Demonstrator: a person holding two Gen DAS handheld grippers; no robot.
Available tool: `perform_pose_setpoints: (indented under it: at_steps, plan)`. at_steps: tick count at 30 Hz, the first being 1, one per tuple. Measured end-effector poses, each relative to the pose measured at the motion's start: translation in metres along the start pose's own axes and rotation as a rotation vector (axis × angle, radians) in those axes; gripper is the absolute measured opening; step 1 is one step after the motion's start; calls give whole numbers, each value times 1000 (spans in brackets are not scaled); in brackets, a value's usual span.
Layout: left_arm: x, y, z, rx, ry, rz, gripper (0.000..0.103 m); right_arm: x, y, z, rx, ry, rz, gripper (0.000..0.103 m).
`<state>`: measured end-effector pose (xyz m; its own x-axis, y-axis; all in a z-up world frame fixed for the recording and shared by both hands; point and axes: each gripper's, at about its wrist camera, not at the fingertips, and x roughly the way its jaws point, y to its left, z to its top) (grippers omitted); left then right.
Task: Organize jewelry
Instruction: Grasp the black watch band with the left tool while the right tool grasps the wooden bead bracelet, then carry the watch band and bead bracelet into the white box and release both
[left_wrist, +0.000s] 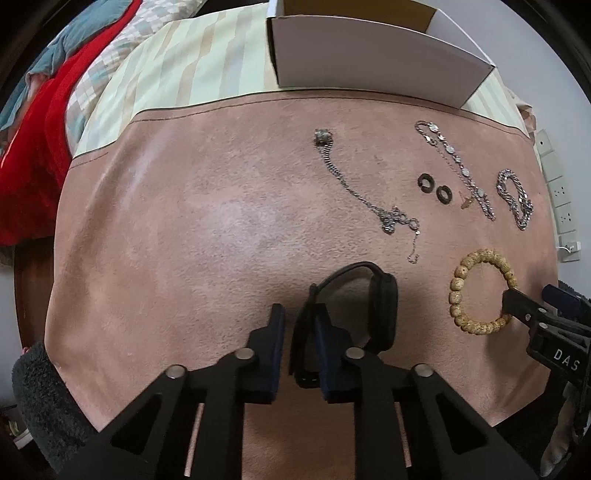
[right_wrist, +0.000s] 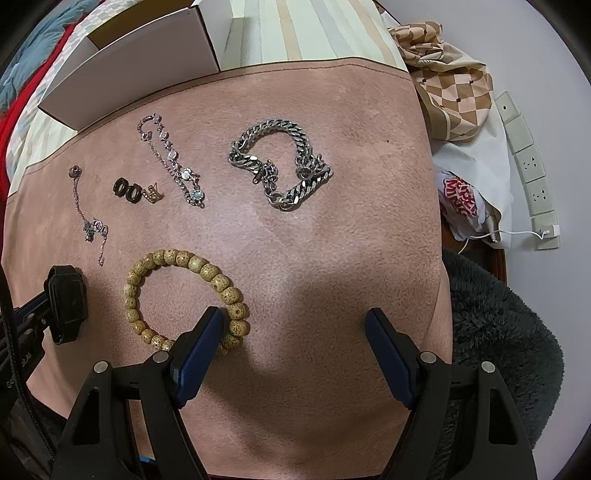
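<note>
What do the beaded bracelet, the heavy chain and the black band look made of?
Beaded bracelet: matte tan beads with dark speckles, probably seed or wood. Heavy chain: bright silvery metal, polished links with glints. Black band: matte black, likely rubber or silicone; too dark to be sure.

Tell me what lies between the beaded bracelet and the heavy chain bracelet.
Nothing: in the right wrist view only bare pink mat separates the beaded bracelet from the heavy chain bracelet.

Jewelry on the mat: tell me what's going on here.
A person is sorting jewelry on a pink mat. The left claw is around the strap of a black watch. The right claw is open, one finger on the bead bracelet. Chains, earrings and the white box lie untouched.
</note>
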<state>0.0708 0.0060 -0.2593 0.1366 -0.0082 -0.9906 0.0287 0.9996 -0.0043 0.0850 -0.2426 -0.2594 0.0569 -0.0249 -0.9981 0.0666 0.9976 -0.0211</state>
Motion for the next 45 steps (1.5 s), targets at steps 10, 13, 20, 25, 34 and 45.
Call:
perform_pose_setpoints:
  at_steps: [10,13,20,25,34,45]
  plan:
    - [-13,-23,7,23,-41,4,4,-12,14,-2,-33,-52,-3,10]
    - [-22,-23,8,29,-65,5,4,-13,14,-3,-19,-57,29,10]
    - [-57,-20,13,25,-127,-19,4,-37,20,-5,-17,-107,89,9]
    - [-81,-22,29,7,-172,-46,4,-64,29,-4,-20,-166,137,9]
    - [-120,-27,80,2,-270,-89,4,-126,42,27,-67,-312,180,9]
    - [-112,-26,165,-14,-254,-150,4,-162,54,122,-107,-390,230,10]
